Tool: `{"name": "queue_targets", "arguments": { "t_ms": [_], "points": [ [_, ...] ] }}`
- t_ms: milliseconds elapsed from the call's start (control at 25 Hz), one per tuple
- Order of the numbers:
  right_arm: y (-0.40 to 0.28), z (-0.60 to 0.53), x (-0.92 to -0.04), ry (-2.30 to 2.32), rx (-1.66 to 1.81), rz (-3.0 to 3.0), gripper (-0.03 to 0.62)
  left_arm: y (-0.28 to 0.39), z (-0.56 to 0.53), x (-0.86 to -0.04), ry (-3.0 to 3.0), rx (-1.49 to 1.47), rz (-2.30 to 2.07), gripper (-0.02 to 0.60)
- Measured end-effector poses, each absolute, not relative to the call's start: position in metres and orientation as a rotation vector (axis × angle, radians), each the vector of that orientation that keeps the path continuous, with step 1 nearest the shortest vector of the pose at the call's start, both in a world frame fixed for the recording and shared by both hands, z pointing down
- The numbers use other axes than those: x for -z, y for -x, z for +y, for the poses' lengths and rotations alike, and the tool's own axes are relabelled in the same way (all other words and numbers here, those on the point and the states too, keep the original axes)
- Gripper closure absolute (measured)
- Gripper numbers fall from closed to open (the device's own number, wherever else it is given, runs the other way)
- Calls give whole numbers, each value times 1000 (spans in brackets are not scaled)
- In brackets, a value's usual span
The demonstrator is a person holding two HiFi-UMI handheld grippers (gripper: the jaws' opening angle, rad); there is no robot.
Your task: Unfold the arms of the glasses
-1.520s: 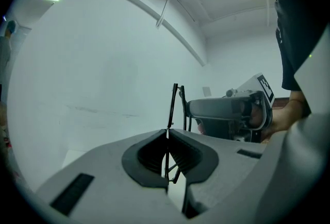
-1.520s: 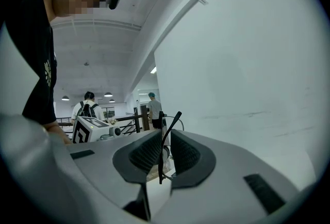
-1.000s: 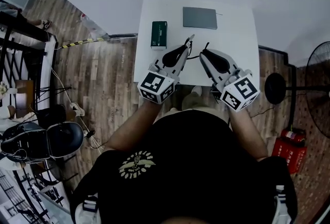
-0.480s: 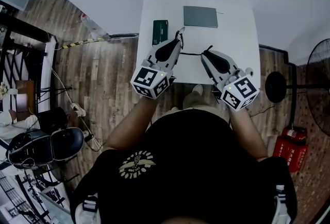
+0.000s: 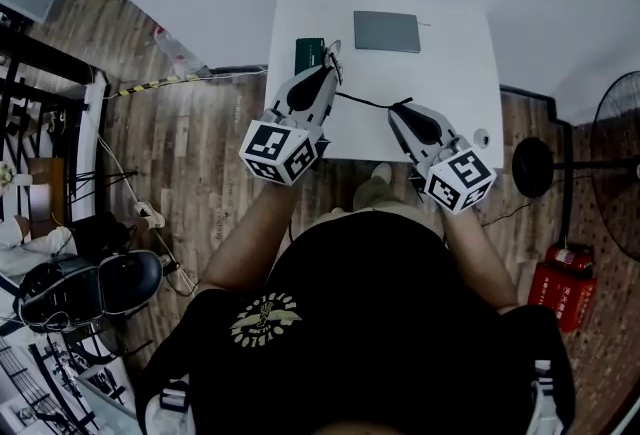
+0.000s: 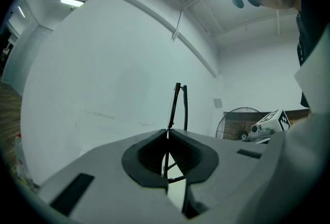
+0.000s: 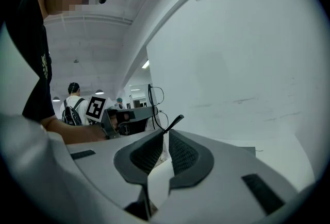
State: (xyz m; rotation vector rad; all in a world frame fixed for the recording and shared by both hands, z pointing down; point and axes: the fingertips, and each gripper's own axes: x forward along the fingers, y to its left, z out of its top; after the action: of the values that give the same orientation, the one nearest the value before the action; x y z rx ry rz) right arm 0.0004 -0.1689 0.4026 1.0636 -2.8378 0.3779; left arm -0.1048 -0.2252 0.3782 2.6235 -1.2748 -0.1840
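The black glasses (image 5: 362,102) hang over the white table (image 5: 455,73), stretched between my two grippers. My left gripper (image 5: 334,51) is shut on the frame, which stands up thin and edge-on between its jaws (image 6: 178,104). One arm of the glasses runs as a thin dark line to my right gripper (image 5: 396,109). In the right gripper view the arm's tip (image 7: 174,121) pokes out from between the jaw tips of the right gripper (image 7: 166,135). Those jaws are closing on it, and the left gripper (image 7: 124,115) with the frame shows beyond.
A green case (image 5: 308,50) lies at the table's far left, just beside the left gripper's tip. A grey flat box (image 5: 387,32) sits at the far middle. A standing fan (image 5: 618,168) is off to the right, an office chair (image 5: 90,273) to the left.
My left gripper has carried the frame left and away towards the green case. The arm now stretches out longer between the grippers. The right gripper has sunk a little towards the near edge.
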Motion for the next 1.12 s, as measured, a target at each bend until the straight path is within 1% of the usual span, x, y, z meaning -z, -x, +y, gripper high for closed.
{"name": "queue_targets", "arguments": {
  "t_ms": [560,600,640,680,880,1120],
  "points": [
    [-8,-160,-427,-1088,-460,-2803,571,110,-224,-376,-2584,232,-1269,561],
    [-9,-160,-429,-1093,-466,-2798,574,111,-224,-377,-2570,242,-1265,561],
    [-9,-160,-431,-1099,-471,-2792,594,113,-224,-378,-2559,249,-1265,561],
    [-10,-159,-433,-1102,-477,-2788,594,115,-224,-378,-2552,253,-1269,562],
    [-19,-162,-434,-1157,-503,-2769,594,121,-222,-379,-2578,205,-1319,563],
    [-47,-169,-430,-1300,-488,-2713,594,119,-218,-396,-2571,144,-1343,563]
  ]
}}
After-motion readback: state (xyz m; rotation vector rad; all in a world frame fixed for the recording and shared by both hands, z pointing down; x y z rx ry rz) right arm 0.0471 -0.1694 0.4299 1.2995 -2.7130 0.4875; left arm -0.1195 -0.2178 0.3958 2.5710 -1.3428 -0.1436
